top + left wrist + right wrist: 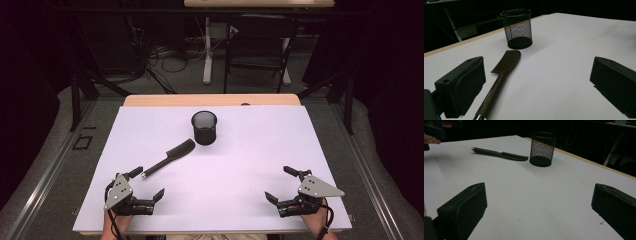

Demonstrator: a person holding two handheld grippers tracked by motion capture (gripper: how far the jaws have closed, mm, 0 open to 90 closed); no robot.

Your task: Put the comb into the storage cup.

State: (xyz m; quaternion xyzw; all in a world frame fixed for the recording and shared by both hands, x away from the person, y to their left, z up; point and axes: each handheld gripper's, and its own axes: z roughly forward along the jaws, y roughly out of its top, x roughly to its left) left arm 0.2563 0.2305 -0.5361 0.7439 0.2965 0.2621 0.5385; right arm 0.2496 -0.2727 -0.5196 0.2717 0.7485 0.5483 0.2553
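The comb (503, 75) lies flat on the desk (260, 150) beside the mesh cup (204, 127) — handle tip cut off in the left gripper view — while left tool (149, 185) and right tool (280, 184) gape empty.

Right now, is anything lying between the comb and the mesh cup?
No. In the left gripper view, only bare white tabletop separates the comb from the mesh cup.

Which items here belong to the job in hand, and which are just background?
In play:
comb, lying flat by the left gripper
mesh cup, upright beyond the comb
right gripper, open, holding nothing

Just about:
chair behind the table
floor cables
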